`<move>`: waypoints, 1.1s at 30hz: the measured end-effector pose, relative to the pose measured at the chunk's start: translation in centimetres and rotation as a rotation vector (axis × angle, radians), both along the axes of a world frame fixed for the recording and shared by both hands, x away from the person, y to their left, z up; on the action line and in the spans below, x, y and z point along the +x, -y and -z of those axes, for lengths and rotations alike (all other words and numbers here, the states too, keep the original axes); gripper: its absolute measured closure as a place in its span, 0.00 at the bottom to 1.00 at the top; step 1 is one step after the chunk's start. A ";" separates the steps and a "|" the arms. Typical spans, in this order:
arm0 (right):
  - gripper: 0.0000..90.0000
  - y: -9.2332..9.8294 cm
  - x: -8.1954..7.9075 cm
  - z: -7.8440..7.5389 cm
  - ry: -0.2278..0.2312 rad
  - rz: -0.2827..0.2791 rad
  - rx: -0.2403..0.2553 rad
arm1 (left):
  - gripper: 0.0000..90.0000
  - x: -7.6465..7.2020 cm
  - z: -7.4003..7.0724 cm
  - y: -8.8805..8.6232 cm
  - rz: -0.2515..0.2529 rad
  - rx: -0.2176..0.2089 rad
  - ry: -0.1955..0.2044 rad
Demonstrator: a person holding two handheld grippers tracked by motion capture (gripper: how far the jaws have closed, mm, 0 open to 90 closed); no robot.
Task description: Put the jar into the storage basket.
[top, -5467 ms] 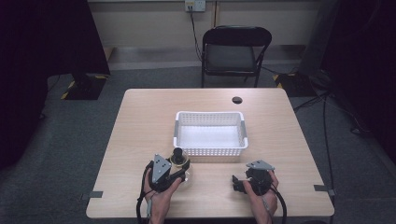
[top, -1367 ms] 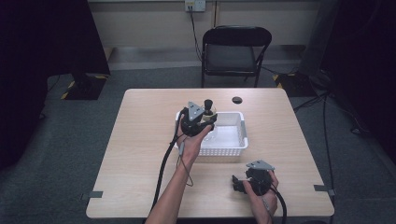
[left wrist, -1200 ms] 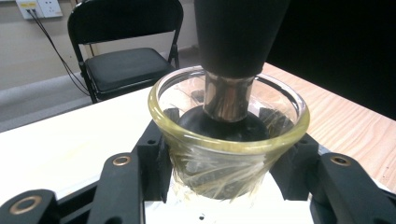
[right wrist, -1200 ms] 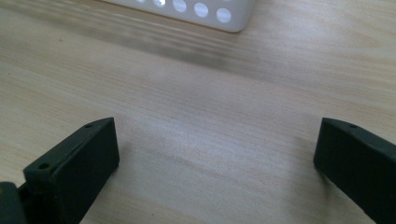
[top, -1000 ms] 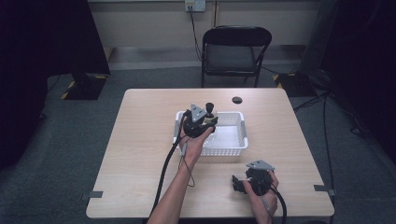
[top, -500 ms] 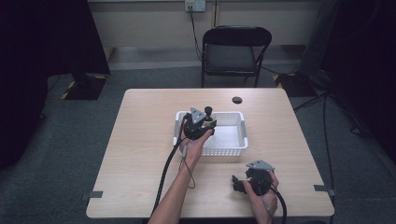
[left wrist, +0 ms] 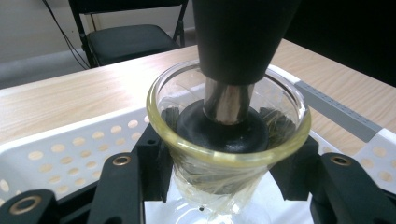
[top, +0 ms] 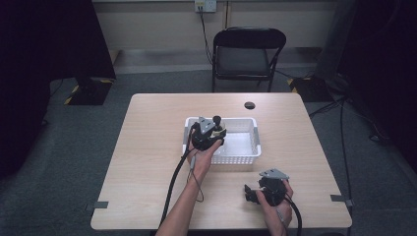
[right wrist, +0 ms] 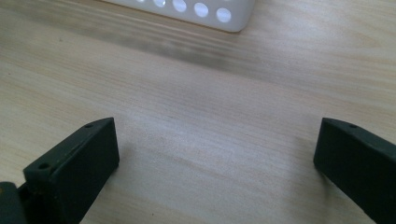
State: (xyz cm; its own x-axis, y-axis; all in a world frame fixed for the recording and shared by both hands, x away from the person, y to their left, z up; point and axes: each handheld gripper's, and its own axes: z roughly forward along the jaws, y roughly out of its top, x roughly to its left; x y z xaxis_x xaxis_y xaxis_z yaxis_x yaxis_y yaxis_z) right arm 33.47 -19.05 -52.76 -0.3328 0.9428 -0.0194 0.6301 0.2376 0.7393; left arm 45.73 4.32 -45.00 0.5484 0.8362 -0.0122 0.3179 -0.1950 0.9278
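My left gripper (top: 212, 135) is shut on a clear glass cup (left wrist: 229, 154) and holds it upright over the left part of the white perforated basket (top: 247, 150). A black-handled tool with a metal neck (left wrist: 233, 46) stands in the cup, its knob (top: 216, 119) sticking up. In the left gripper view the black jaws clasp the cup on both sides, with the basket wall (left wrist: 56, 154) behind. My right gripper (top: 251, 192) rests on the table near the front right, open, with bare wood between its fingers (right wrist: 215, 144).
A small black round disc (top: 250, 105) lies on the table behind the basket. A black folding chair (top: 248, 54) stands beyond the far edge. The basket's corner (right wrist: 219, 14) lies ahead of the right gripper.
The left gripper has carried the cup from the table's front edge to over the basket. In the last second it has only sunk slightly. The right gripper has stayed put.
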 end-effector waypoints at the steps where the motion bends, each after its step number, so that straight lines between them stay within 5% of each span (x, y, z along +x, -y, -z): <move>1: 0.00 0.0 0.0 0.0 0.000 0.000 0.000 | 0.53 0.0 0.0 -0.1 -0.002 -0.005 -0.004; 16: 0.00 0.0 0.0 0.0 0.001 -0.001 -0.001 | 0.49 0.2 -0.1 -0.2 -0.004 -0.031 -0.048; 26: 0.00 0.0 0.0 0.0 0.001 -0.001 -0.001 | 0.04 0.6 -0.2 -0.9 -0.060 -0.098 -0.082; 28: 0.00 0.0 0.0 0.0 0.001 -0.001 -0.001 | 0.03 0.5 -0.4 -1.0 -0.059 -0.112 -0.085; 33: 0.00 0.0 0.0 0.0 0.001 -0.001 0.000 | 0.01 -0.3 -1.1 -1.1 -0.059 -0.066 -0.044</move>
State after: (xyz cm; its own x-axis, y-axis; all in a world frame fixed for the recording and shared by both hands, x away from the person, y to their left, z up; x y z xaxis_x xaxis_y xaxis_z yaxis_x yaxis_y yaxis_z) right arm 33.47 -19.06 -52.76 -0.3333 0.9426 -0.0198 0.6296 0.2382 0.7395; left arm 45.38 5.39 -43.86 0.4959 0.8636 -0.0916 0.3676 -0.1132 0.9231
